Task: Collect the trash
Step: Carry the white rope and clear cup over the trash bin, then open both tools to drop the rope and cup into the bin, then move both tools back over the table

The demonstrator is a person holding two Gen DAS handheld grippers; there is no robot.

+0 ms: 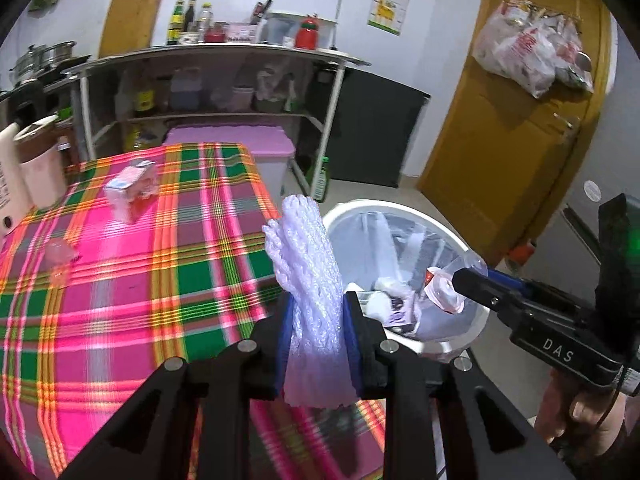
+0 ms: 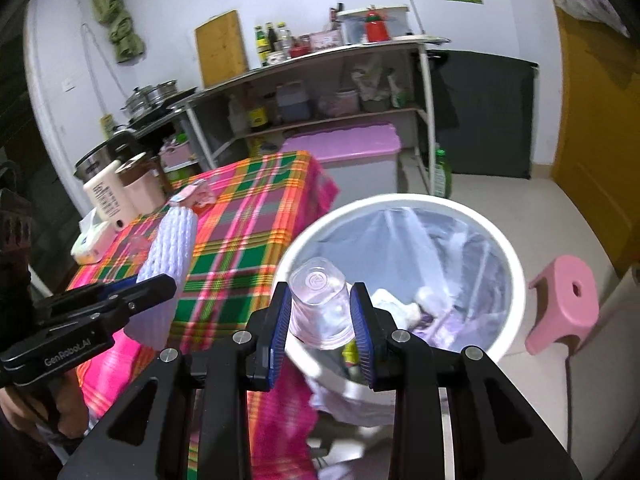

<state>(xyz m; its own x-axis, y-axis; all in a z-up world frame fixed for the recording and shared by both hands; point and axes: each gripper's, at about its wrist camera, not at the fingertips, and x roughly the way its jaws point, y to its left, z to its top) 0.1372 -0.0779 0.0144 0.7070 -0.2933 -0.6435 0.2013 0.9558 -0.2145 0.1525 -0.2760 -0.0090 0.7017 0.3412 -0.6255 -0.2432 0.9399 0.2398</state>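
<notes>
Left tool (image 1: 316,320) clamps foam netting (image 1: 304,264) at table edge; right tool (image 2: 320,316) grips cup (image 2: 320,304) over bin rim (image 2: 400,200)

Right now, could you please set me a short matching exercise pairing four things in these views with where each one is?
Things:
1. white foam net sleeve
2. clear plastic cup
3. small carton
4. pink stool

Places:
A. on the floor beside the trash bin
B. lying on the plaid tablecloth
C. clamped in the left gripper
D. clamped in the right gripper, over the bin

Pairs: 1-C, 2-D, 3-B, 4-A
</notes>
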